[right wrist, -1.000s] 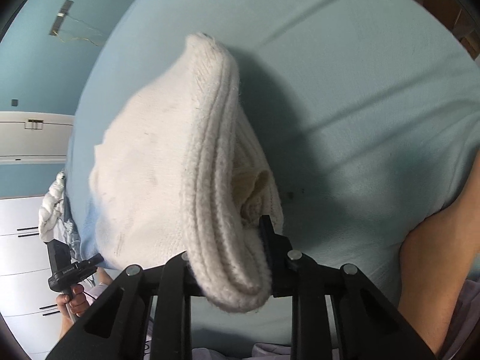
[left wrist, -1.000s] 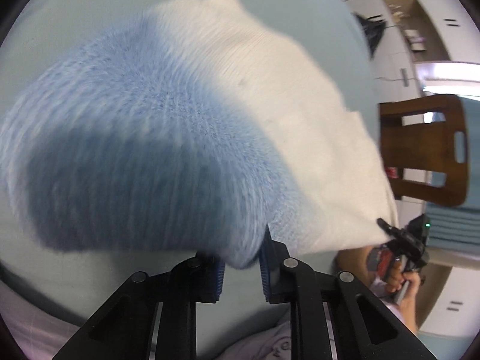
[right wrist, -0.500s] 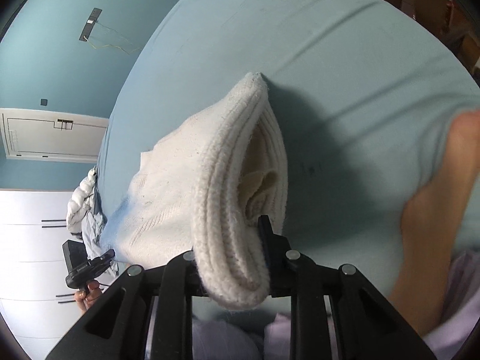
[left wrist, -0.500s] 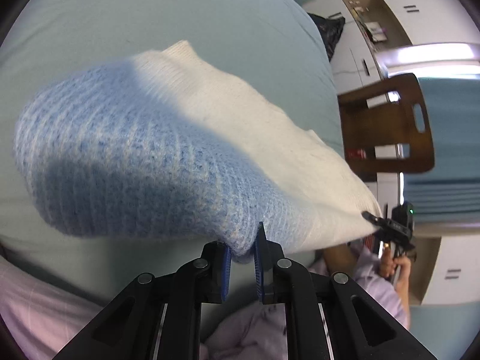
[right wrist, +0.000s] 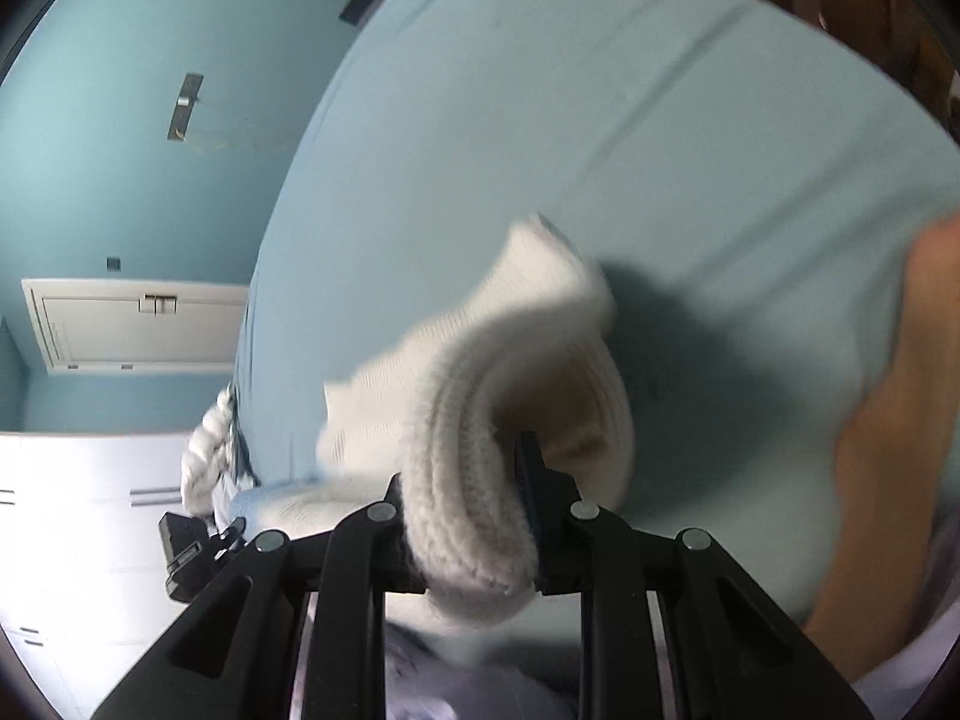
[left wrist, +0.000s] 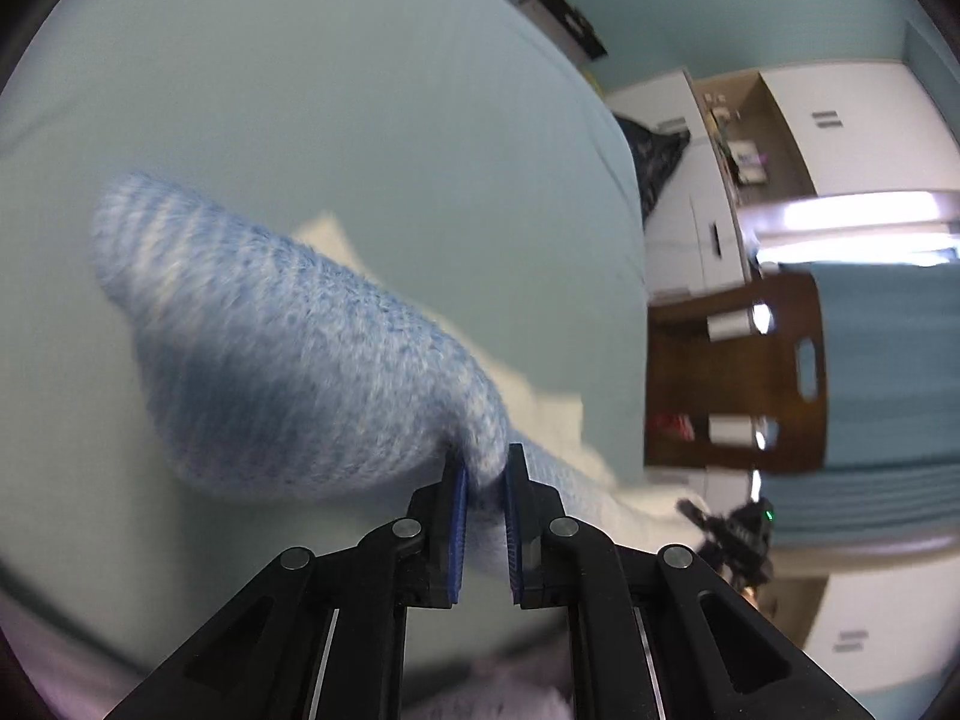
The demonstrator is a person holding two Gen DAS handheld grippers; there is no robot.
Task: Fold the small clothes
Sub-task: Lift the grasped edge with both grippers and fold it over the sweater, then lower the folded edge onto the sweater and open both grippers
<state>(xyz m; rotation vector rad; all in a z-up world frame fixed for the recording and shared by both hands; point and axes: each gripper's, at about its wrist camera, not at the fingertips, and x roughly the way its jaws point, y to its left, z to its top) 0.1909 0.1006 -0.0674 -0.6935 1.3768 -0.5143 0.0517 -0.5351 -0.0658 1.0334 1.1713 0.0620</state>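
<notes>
The bed (left wrist: 312, 120), under a pale blue sheet, fills both views and is the surface on which the fold is to be laid; it lies below your work, which is lifted clear of it, judging by the shadow on the sheet in the right wrist view.

The sock (left wrist: 288, 372), a thick knit with a blue toe and a white leg, hangs between your two hands above the bed. You hold it at opposite ends so that it spans the gap and hangs straight, which should let one end be brought over the other.

Your left gripper (left wrist: 483, 516) is clenched on a pinch of the blue toe end; the knit is squeezed thin between the blue pads, and the bulk of the toe bulges beyond them. So narrow a bite suits a corner hold, but could slip if you tug.

Your right gripper (right wrist: 468, 516) is grasping the white ribbed cuff (right wrist: 480, 432). The fingers are set astride the doubled rim, one outside and one within the mouth of the sock, so the opening is held agape and the cuff edge is kept aligned.

A chair (left wrist: 738, 372) and cupboards (left wrist: 864, 132) stand beyond the bed, apart from the work.
</notes>
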